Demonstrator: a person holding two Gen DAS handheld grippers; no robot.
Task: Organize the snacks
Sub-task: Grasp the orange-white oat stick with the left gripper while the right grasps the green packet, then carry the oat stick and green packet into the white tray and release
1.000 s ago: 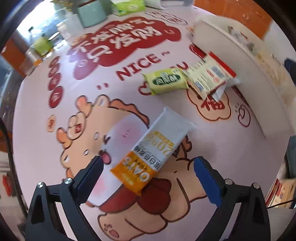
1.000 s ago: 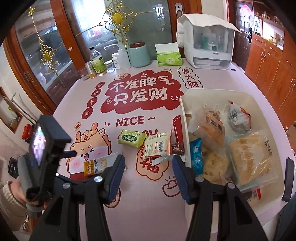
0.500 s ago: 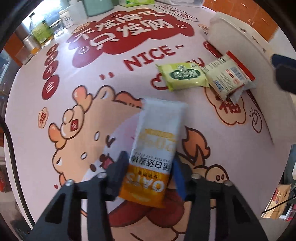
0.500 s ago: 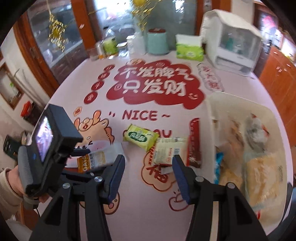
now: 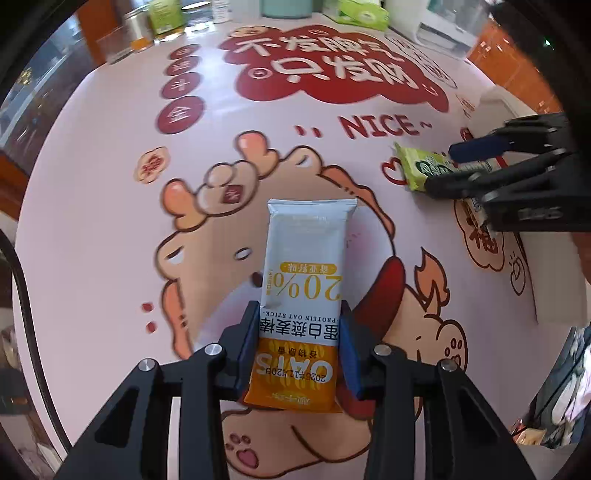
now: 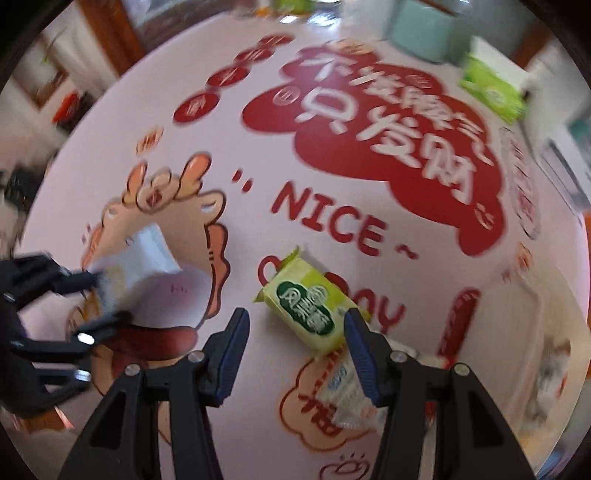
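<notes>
Pink tablecloth [image 5: 110,184]; oat bar [image 5: 303,295] between left gripper [image 5: 299,347] pads.

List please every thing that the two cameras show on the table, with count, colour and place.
oat bar: one, white and orange, gripped at its orange end.
green snack pack: one, lime green, mid-table below NICE.
white snack pack: one, whitish, beside the green one.
tablecloth: one, pink with red print.
tissue pack: one, green, far edge.
canister: one, pale teal, far edge.
left gripper: jaws just closed on the oat bar.
right gripper: jaws apart over the green snack pack.
</notes>
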